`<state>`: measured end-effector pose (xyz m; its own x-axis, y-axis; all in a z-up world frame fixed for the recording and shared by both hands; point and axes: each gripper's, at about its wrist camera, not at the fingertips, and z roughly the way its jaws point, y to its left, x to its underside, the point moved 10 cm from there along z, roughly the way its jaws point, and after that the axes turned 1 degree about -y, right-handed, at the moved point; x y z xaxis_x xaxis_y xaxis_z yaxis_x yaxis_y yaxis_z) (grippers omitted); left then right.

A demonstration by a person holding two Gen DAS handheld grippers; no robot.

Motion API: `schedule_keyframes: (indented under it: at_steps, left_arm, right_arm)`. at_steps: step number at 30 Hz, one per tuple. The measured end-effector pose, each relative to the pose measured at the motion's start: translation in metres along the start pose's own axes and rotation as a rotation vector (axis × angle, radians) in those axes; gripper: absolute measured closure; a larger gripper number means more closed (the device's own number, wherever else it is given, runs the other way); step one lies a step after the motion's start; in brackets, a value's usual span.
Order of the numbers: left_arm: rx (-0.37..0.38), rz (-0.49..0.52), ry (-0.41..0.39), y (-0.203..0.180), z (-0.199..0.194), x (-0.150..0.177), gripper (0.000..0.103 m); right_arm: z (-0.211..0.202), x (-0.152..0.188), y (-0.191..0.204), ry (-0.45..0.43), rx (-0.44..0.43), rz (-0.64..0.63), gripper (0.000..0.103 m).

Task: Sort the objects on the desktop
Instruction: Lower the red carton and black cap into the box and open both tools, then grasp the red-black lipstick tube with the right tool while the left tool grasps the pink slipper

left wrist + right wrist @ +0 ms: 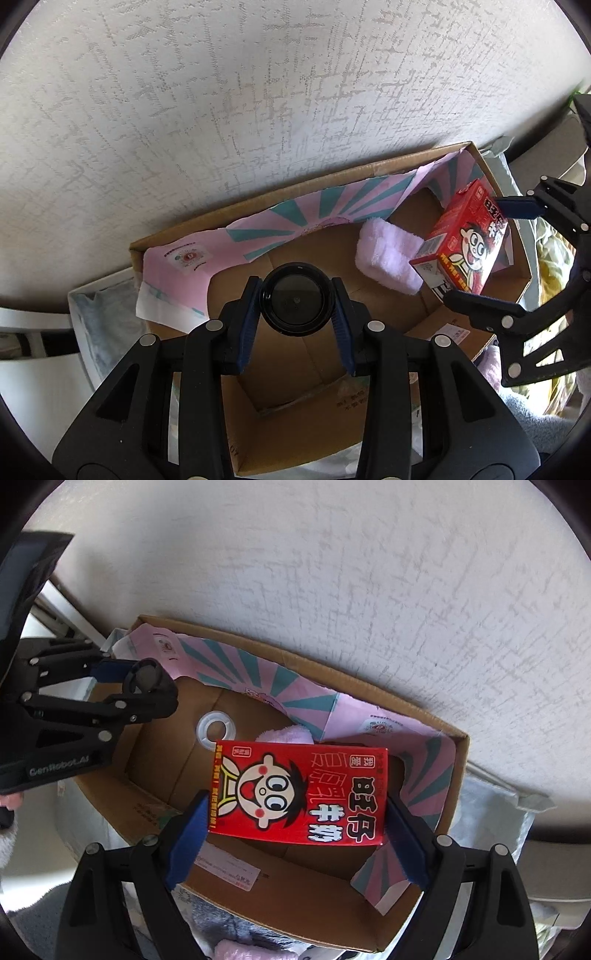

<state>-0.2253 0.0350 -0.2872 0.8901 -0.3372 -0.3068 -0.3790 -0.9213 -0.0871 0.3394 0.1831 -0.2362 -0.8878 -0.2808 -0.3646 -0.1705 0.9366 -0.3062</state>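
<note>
While both tools hang over the open cardboard box (424,915), each carries one item of the sort. The left tool (295,301) is clenched on a round black container (295,297), its blue pads pressing the sides; the item is held above the bare middle of the box floor, clear of it. The right tool (295,834) is grasping a red milk carton (299,794) across its short ends, jaws set wide to span it. The carton hangs over the right part of the box, printed face toward the camera.

Already in the box:
- a pink fluffy cloth (388,258), lying near the back wall, partly hidden behind the carton in the right wrist view;
- a clear tape roll (216,731), flat on the floor towards the left;
- pink and teal printed paper (314,210), lining the back and side walls.

Judged status: the sort is partly complete. Two items are stowed and two more are positioned over the box but not yet set down. Remaining steps are lowering each, releasing, and withdrawing. Whether further objects wait on the table cannot be determined; only soft fabric shows around the box.
</note>
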Motion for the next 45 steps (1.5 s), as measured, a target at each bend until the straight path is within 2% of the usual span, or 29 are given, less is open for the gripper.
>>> schedule_keyframes:
  at_steps: [6,7,8,9,10,13,22,26,29,33,37,40,45]
  left_arm:
    - [-0.009,0.007,-0.003,0.001,-0.002,0.0,0.069]
    - [-0.006,-0.004,-0.003,0.001,-0.002,-0.001,0.06]
    - [-0.009,-0.019,-0.003,0.003,-0.003,-0.002,0.048]
    - [-0.016,-0.025,-0.007,0.005,-0.004,-0.003,0.007]
    - [-0.028,-0.029,-0.037,0.006,-0.009,-0.007,0.001]
    - [-0.045,-0.017,-0.085,0.007,-0.019,-0.015,0.0]
    - [-0.073,0.035,-0.193,-0.001,-0.055,-0.022,0.0]
    - [-0.034,0.036,-0.256,-0.016,-0.078,-0.019,0.0]
    - [-0.017,0.049,-0.266,-0.029,-0.086,-0.017,0.0]
    - [0.012,0.066,-0.269,-0.046,-0.093,-0.011,0.0]
    - [0.005,0.074,-0.24,-0.055,-0.097,-0.002,0.0]
    - [-0.025,0.073,-0.244,-0.059,-0.101,0.003,0.0]
    - [-0.029,0.087,-0.276,-0.071,-0.113,0.01,0.0]
  right_arm:
    - [0.005,-0.006,0.004,0.006,0.004,0.037,0.016]
    - [0.004,-0.007,0.003,-0.003,-0.002,0.05,0.016]
    - [0.004,-0.007,0.002,-0.012,-0.005,0.069,0.015]
    - [0.004,-0.007,0.0,-0.012,-0.007,0.087,0.015]
    - [0.005,-0.005,-0.002,0.001,-0.009,0.101,0.013]
    - [0.008,0.002,-0.008,0.046,-0.001,0.131,0.0]
    - [-0.03,0.001,-0.013,-0.064,0.012,0.128,0.0]
    - [-0.039,0.0,-0.003,-0.127,-0.069,0.141,0.0]
    - [-0.043,0.002,0.005,-0.165,-0.091,0.136,0.0]
    - [-0.061,0.012,0.006,-0.171,-0.04,0.111,0.0]
    - [-0.088,0.019,-0.002,-0.245,0.054,0.095,0.0]
    - [-0.097,0.03,-0.01,-0.247,0.081,0.117,0.0]
    - [-0.097,0.055,-0.027,-0.213,0.106,0.168,0.0]
